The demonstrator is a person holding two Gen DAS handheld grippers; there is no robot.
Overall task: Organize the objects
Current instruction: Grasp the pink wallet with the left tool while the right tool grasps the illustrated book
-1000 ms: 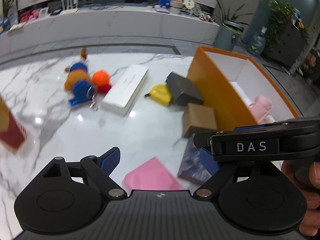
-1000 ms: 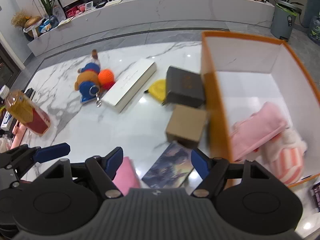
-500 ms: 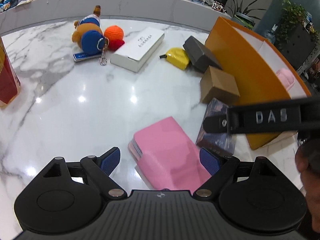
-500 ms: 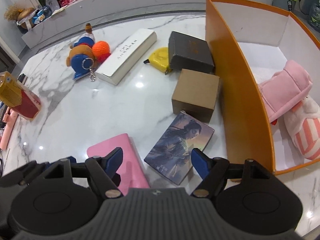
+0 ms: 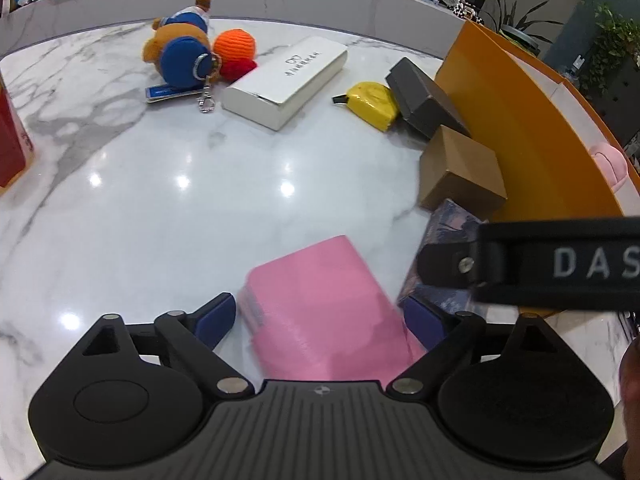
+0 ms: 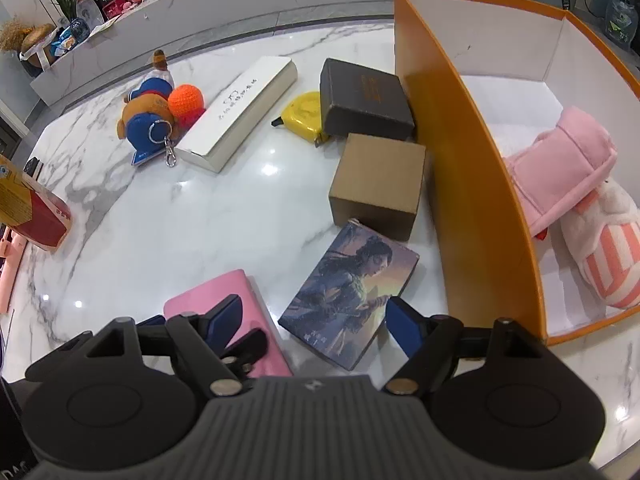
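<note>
Pink flat rectangular case point(image 5: 320, 304) lies on the white marble tabletop point(image 5: 160, 208), directly ahead of the left gripper point(image 5: 320, 320), between its spread fingers, not yet clamped; long axis runs roughly along the reach, slightly skewed. Right gripper point(image 6: 316, 320) hovers spread over the illustrated book point(image 6: 352, 292), empty. Orange open box point(image 6: 472, 184) holds a pink plush slipper point(image 6: 560, 176) and a striped plush point(image 6: 604, 248).

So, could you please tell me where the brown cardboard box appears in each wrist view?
Left wrist: brown cardboard box at centre right, against the orange bin.
Right wrist: box at centre, just left of the bin wall.
Shared landmark: yellow tape measure.
</note>
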